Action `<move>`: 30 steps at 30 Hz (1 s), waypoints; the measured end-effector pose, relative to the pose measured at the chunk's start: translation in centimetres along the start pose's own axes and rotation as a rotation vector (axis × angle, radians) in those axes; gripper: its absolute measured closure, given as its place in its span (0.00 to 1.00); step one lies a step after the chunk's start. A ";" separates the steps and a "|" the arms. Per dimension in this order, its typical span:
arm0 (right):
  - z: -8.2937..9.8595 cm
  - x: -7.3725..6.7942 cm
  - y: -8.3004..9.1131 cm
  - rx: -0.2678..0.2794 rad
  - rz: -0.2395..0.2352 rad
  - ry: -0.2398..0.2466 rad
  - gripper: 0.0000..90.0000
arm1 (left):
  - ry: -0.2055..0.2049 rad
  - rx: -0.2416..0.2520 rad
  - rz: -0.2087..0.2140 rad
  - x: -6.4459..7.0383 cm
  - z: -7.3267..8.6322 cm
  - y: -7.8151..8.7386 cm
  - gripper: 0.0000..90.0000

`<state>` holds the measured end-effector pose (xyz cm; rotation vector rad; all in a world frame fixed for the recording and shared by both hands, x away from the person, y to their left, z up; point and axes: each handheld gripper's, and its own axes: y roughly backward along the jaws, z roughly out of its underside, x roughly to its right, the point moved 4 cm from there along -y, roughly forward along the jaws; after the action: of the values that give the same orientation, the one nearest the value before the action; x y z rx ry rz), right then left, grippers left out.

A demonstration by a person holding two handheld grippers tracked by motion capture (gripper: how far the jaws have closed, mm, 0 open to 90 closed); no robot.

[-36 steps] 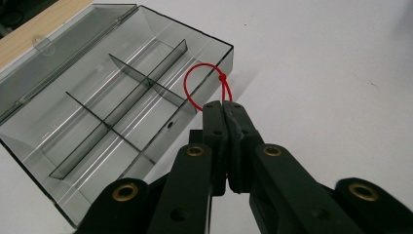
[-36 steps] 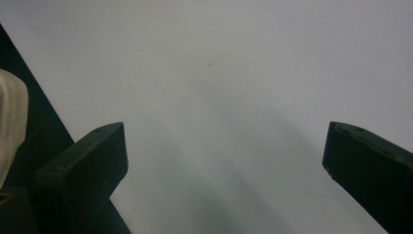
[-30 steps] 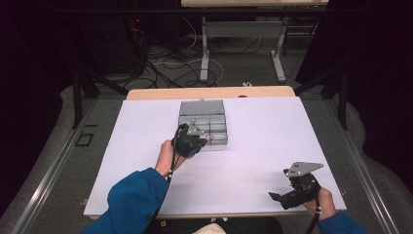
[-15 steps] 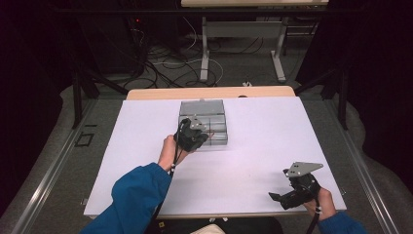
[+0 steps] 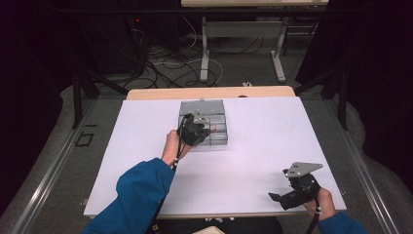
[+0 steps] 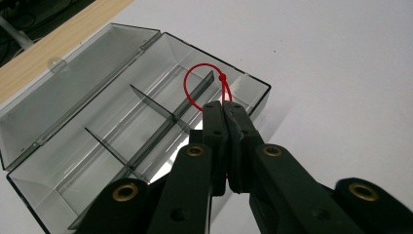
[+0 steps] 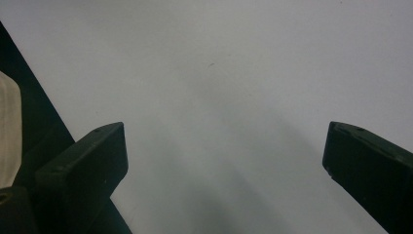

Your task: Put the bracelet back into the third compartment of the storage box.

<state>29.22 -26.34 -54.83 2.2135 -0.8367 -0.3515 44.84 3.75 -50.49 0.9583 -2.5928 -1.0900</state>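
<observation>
A clear grey compartment box [image 5: 214,111] [image 6: 92,117] lies open in the middle of the white table, its lid folded back. My left gripper [image 5: 198,130] [image 6: 225,105] hovers over the box's near right corner, shut on a thin red cable tie [image 6: 202,83] whose loop hangs above a divider of the end compartment. At the front right of the table, my right gripper [image 5: 282,197] [image 7: 219,146] rests low with its jaws wide apart and nothing between them.
The white table top [image 5: 272,141] spreads around the box, with a wooden edge [image 5: 209,92] behind it. Beyond the table stand a desk frame and tangled cables [image 5: 170,63] on the floor. A dark table edge [image 7: 29,87] shows in the right gripper view.
My left gripper has moved slightly forward and right over the box with the red tie. The right gripper has stayed in place.
</observation>
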 end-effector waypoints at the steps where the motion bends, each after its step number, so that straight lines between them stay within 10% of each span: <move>1: 0.0 0.0 0.0 0.001 -0.002 -0.001 0.02 | 0.008 0.003 0.003 0.0 -0.1 0.0 0.99; 30: -0.1 0.0 -0.2 0.005 -0.001 0.006 0.03 | 0.028 -0.014 -0.034 -2.1 -2.3 -2.5 0.99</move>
<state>29.35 -26.23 -54.91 2.2185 -0.8342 -0.3439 48.56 2.39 -50.41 1.0104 -2.5522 -1.0938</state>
